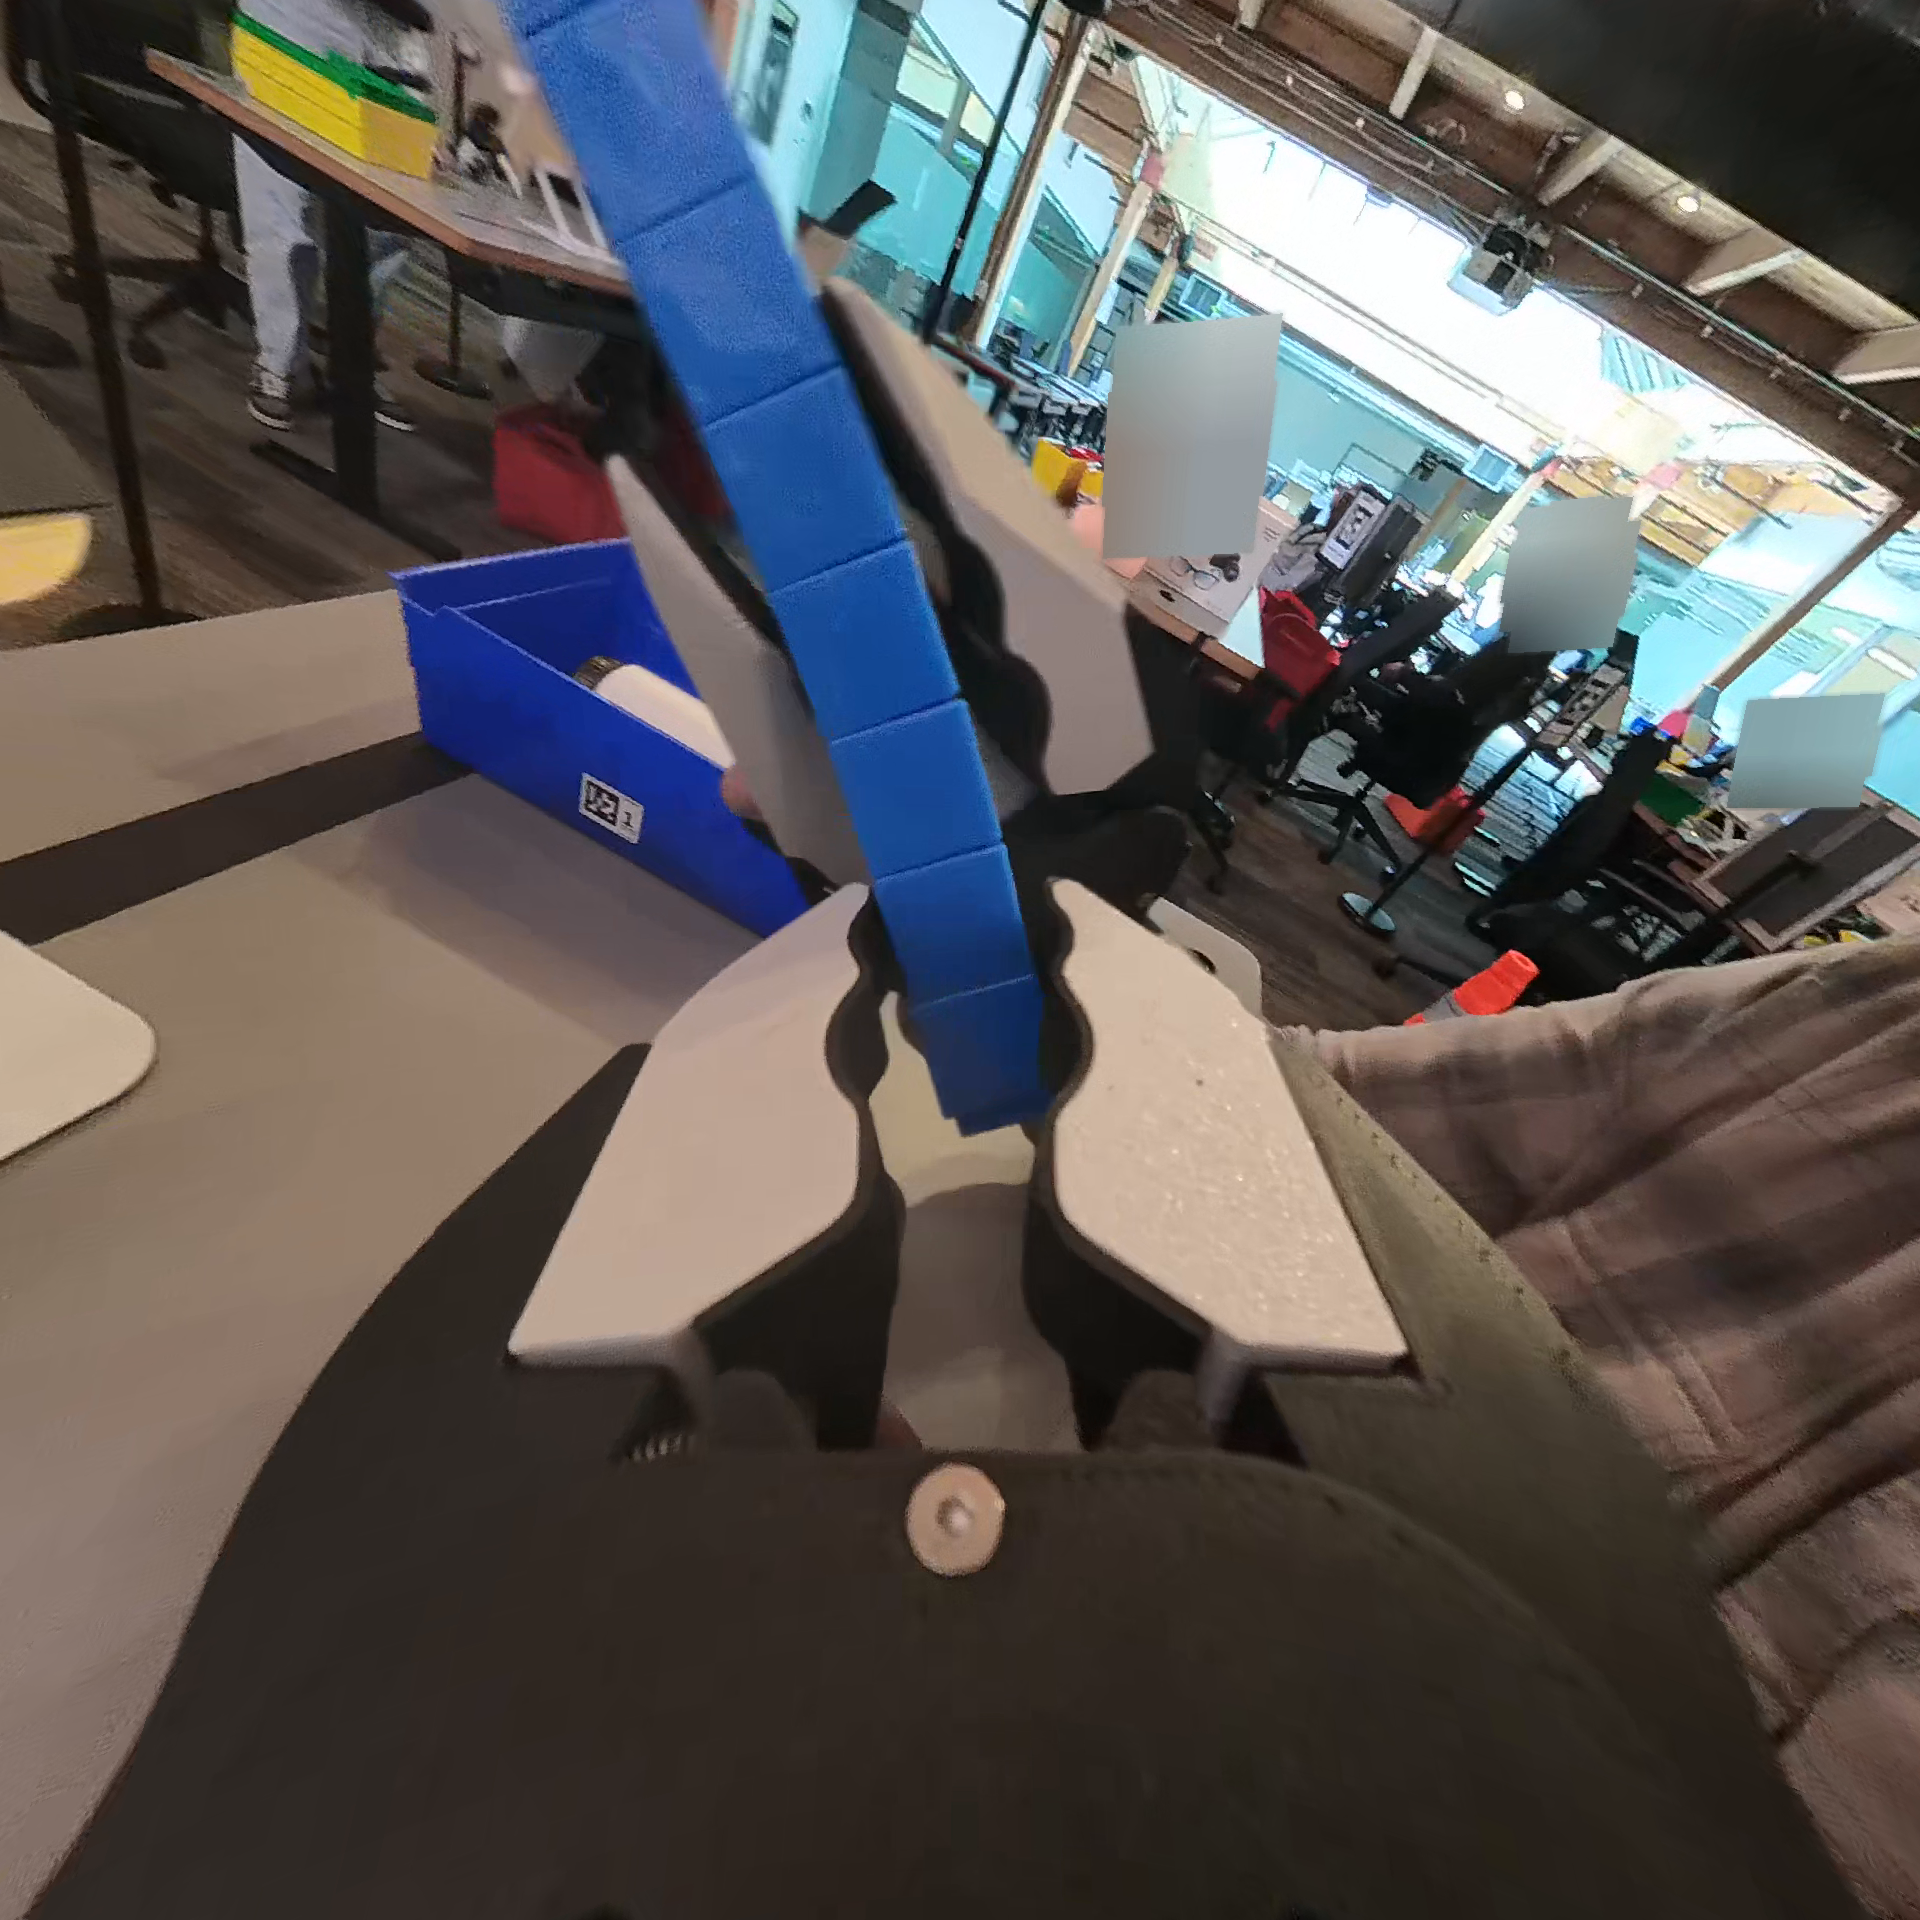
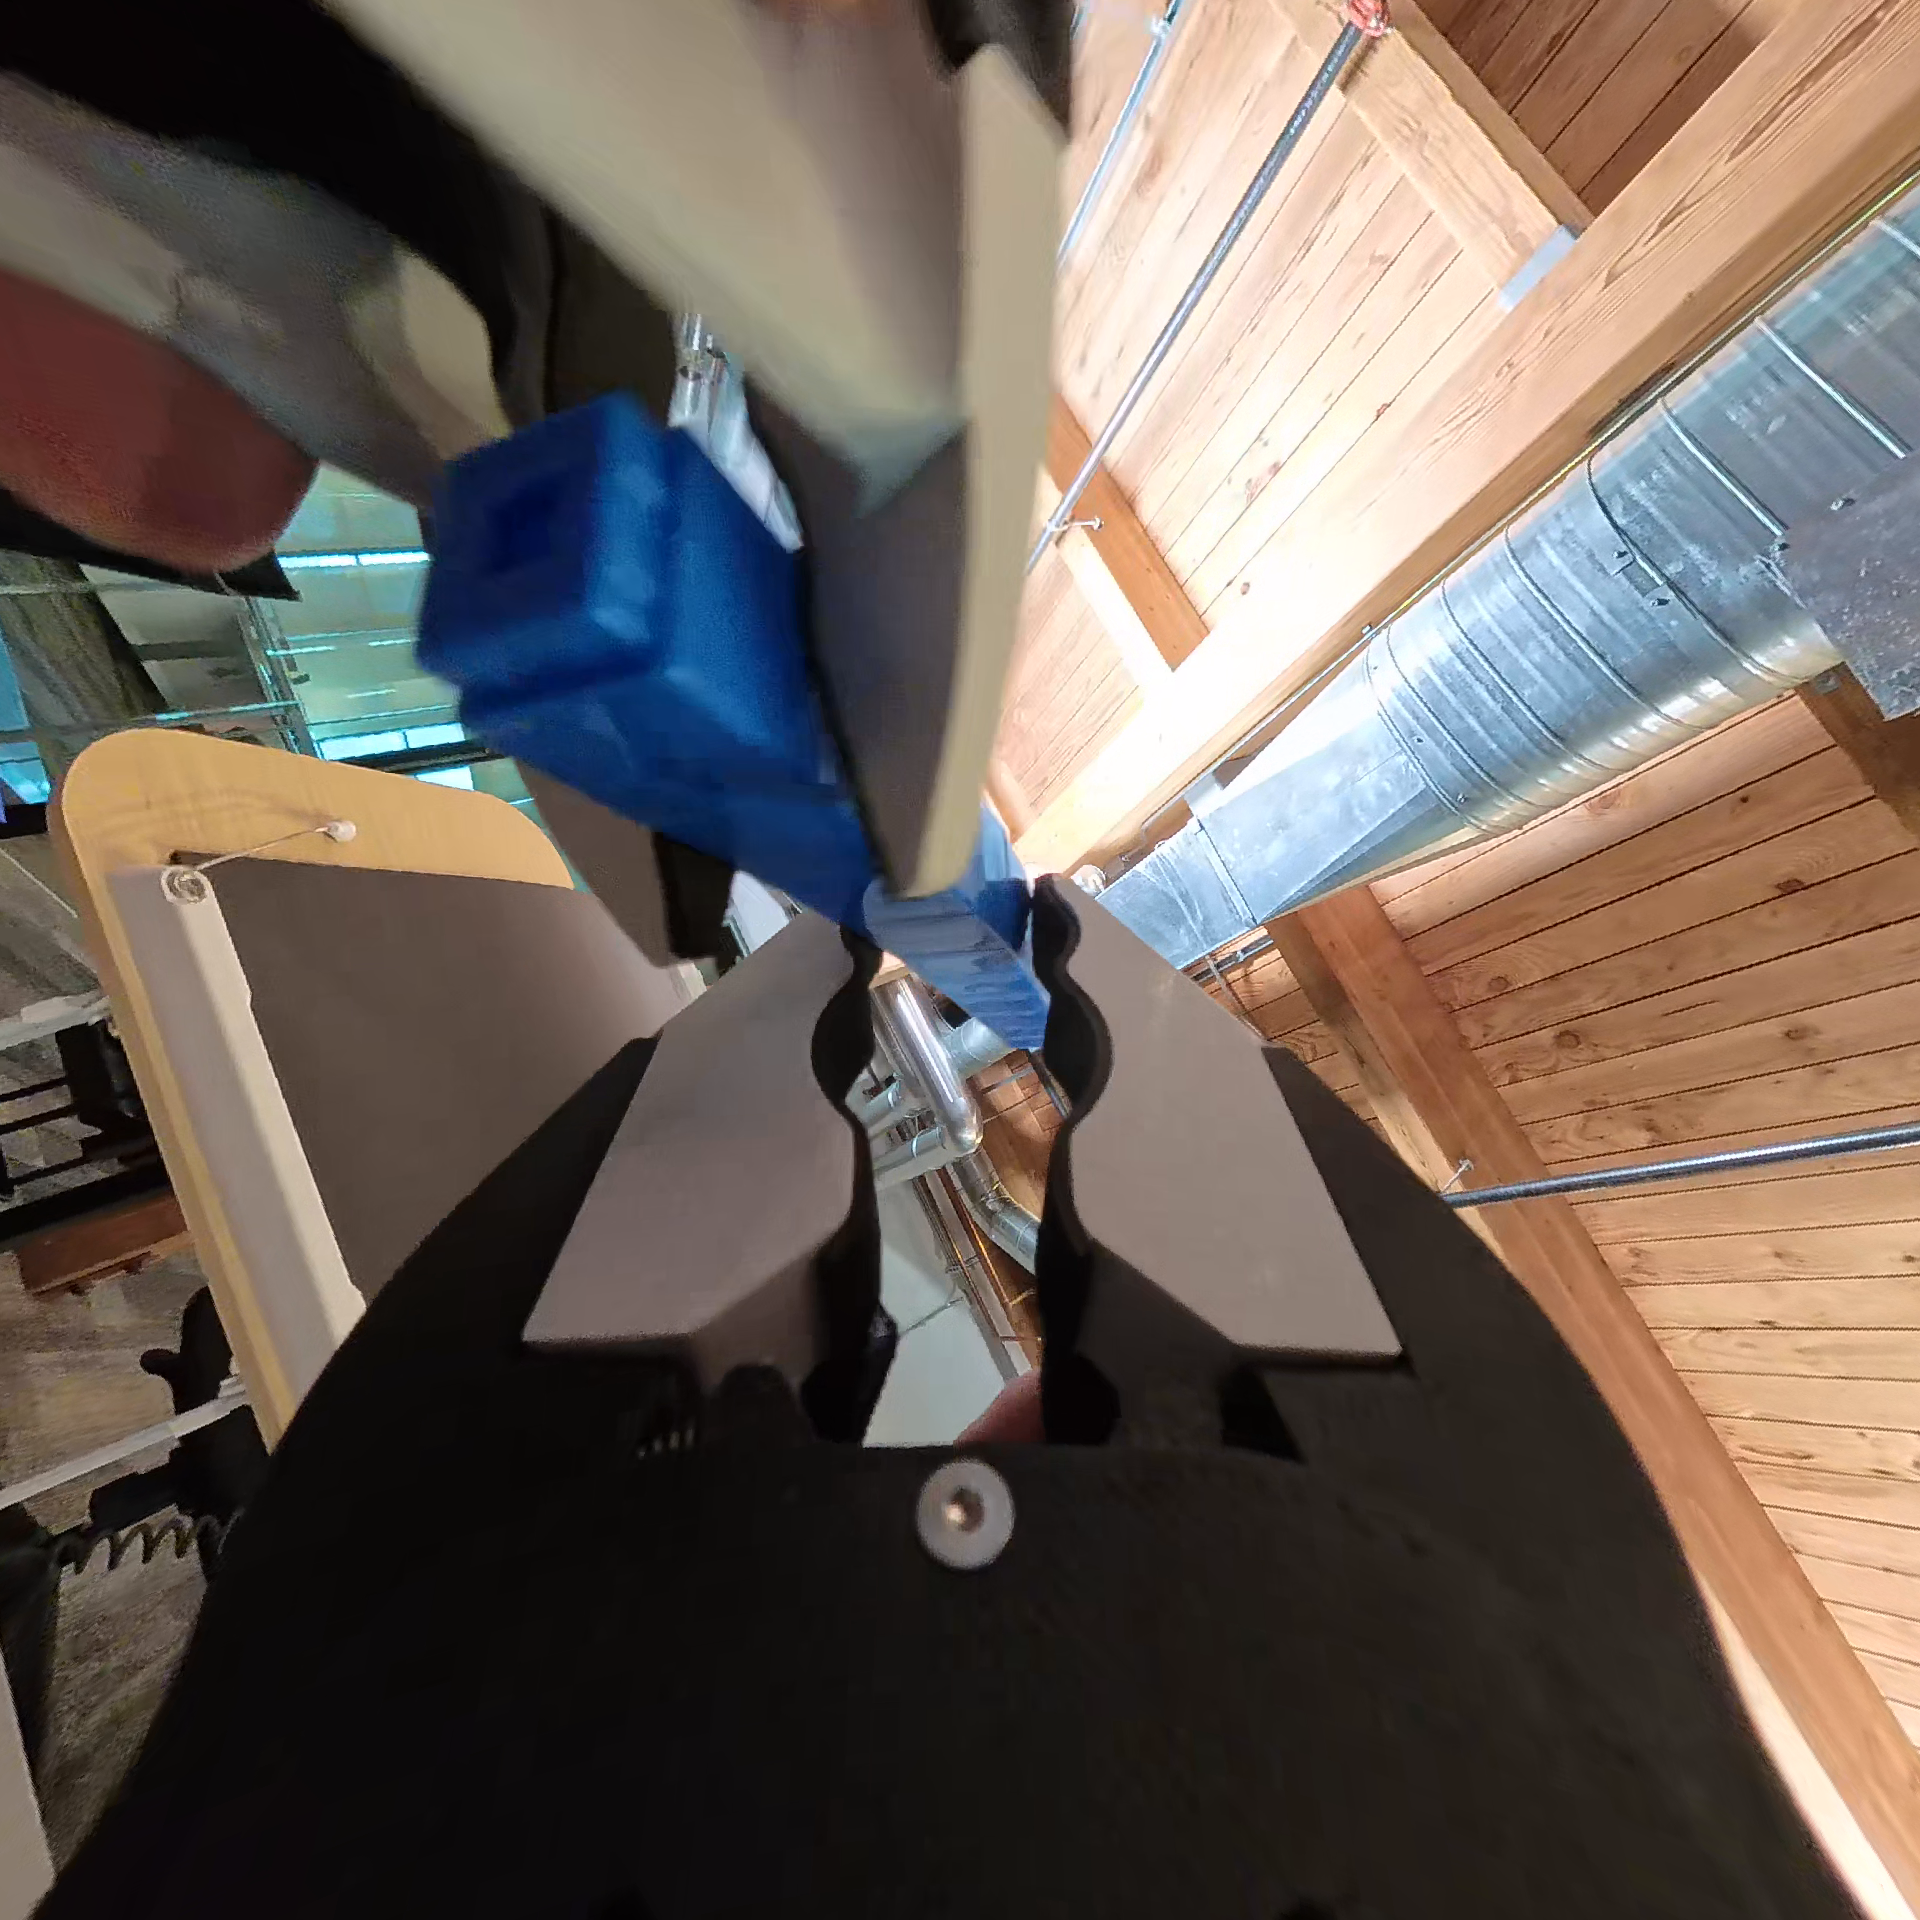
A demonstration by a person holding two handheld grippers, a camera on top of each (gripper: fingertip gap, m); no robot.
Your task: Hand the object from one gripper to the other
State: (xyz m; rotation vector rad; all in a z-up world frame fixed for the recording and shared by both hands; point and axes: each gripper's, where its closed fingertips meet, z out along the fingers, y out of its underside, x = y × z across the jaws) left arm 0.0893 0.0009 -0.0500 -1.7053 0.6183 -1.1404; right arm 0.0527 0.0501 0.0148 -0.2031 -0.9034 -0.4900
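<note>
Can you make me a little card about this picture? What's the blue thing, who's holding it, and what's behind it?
object: long blue bar made of square segments
left gripper: fingers either side of the bar's lower end
right gripper: fingers either side of the bar too
grip: cannot tell which one squeezes
behind: blue bin on grey table

From my left wrist view, the blue segmented bar [image 1: 894,727] runs out past the top edge, so I can't see its far end, and its middle hides much of the right gripper [image 1: 883,582] behind it. In the right wrist view, the left gripper [image 2: 831,644] at the upper left is smeared by blur and cropped by the top edge. Whether my right gripper's fingers actually touch the bar there, I can't tell.
</note>
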